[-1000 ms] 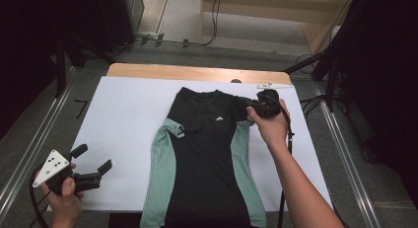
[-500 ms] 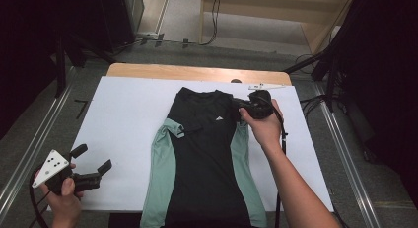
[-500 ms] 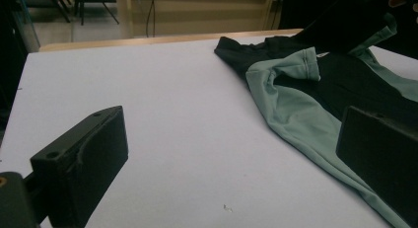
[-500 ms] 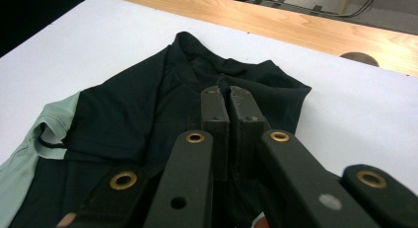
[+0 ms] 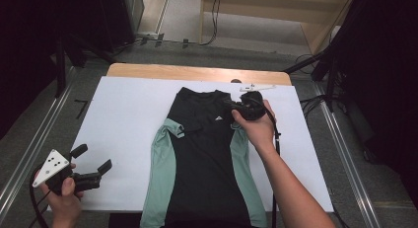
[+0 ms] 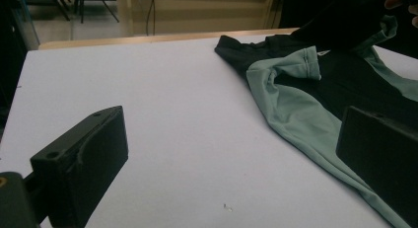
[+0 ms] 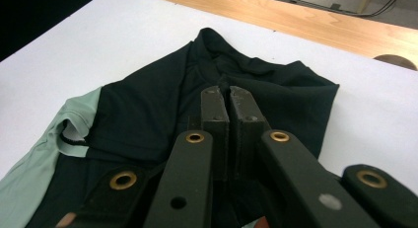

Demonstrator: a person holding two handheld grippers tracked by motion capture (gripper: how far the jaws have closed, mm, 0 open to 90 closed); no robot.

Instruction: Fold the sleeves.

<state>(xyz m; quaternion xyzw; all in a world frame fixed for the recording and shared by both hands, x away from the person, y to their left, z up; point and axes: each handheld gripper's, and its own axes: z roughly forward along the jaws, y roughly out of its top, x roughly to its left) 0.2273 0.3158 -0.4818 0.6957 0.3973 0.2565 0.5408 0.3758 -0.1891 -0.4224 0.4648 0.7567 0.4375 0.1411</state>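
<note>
right claw (image 7: pixel 230 97) is pinched tight on the black sleeve of the shirt (image 5: pixel 204 154), now drawn inward over the chest, so the fold looks underway. left claw (image 5: pixel 91 159) hangs wide open and empty, well apart at the worktop (image 5: pixel 123 114) corner.

White table sheet (image 5: pixel 128 114) over wooden tabletop (image 5: pixel 162 71); cables (image 5: pixel 214 20) on floor, perhaps power leads.
</note>
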